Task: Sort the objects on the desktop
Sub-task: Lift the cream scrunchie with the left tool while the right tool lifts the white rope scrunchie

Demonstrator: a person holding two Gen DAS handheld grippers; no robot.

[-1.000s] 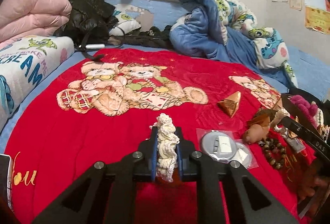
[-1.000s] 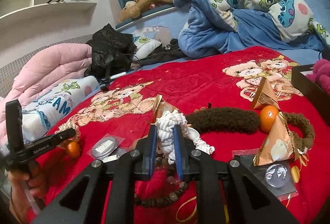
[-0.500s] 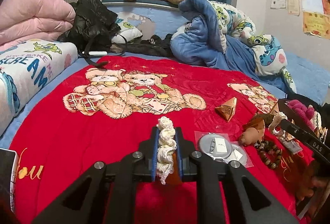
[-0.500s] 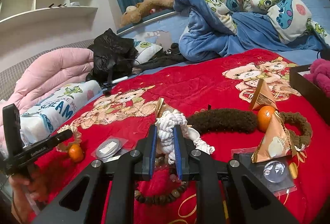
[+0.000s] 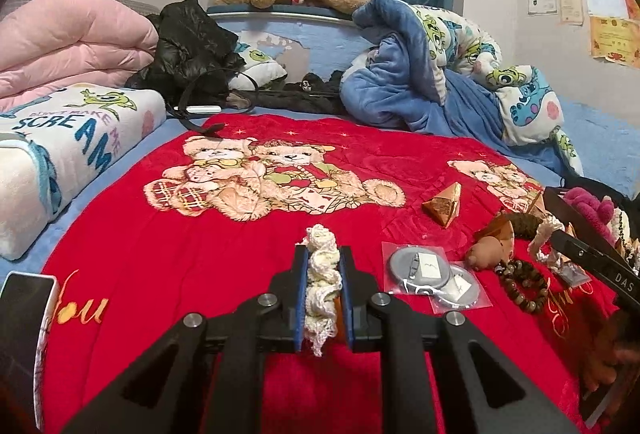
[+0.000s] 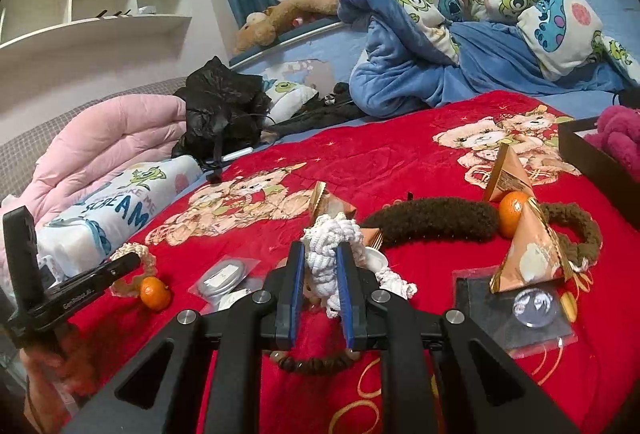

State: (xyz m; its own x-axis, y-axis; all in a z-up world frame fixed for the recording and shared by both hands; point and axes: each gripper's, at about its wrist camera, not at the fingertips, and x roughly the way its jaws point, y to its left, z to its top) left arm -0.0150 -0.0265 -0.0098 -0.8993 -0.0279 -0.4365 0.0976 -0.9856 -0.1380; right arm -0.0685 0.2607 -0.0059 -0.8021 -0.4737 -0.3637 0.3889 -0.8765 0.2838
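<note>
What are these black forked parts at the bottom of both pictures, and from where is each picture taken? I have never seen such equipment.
They are hand-held grippers: a person carries one in each hand, and a wide-angle camera on each looks forward along its two fingers. One picture comes from the left gripper, the other from the right gripper.

The left gripper is shut on a cream crocheted scrunchie; in the right view you see it from outside, with a small orange hanging below. The right gripper is shut on a white knitted scrunchie.

On the red bear blanket lie round badges in plastic sleeves, a bead bracelet, pyramid-shaped packets, a brown fuzzy headband and another orange.
</note>
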